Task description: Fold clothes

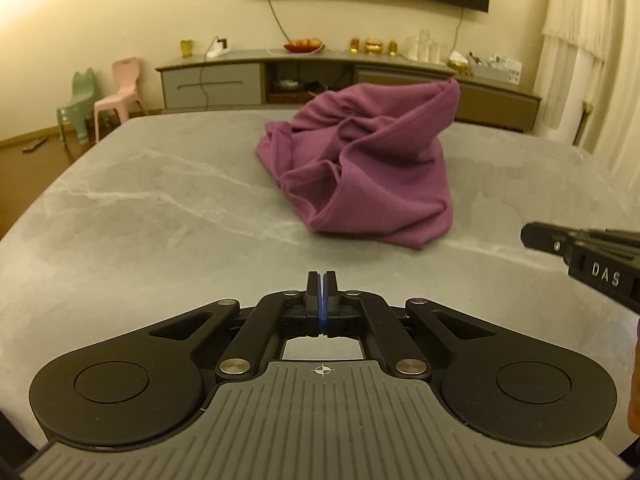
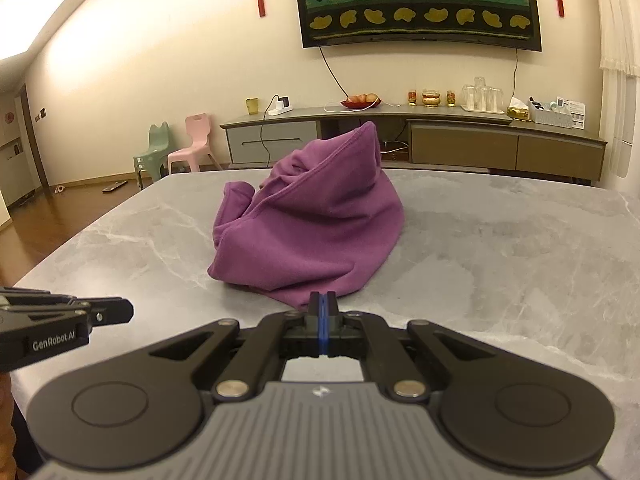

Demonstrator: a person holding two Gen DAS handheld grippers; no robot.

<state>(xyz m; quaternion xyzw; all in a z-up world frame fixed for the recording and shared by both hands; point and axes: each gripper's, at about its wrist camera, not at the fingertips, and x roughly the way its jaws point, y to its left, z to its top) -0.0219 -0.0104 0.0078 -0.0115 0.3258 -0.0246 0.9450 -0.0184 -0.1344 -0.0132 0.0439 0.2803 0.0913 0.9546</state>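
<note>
Nearest the lens: left hand-held gripper [image 1: 322,280], fingers pressed together on nothing, low over bare grey desk [image 1: 140,208]. Further in and a little right of centre, purple garment [image 1: 360,172] heaped on the desk — crumpled, hems curled, one peak standing up at the back, no flat fold anywhere. Right hand-held gripper [image 2: 322,300] likewise pinched together and empty, tips just short of the heap's near edge.

Likely trouble from here:
- Pinching the bulk rather than a single hem — several layers lifted at once, bundle staying tangled.
- Hems hard to tell apart in the creases; collar, sleeve or bottom edge easily mistaken, giving a skewed spread.
- Smooth desk offering little grip, so cloth dragged toward the edge instead of opening out.
- Both tools close side by side — risk of knocking together when reaching in.
</note>
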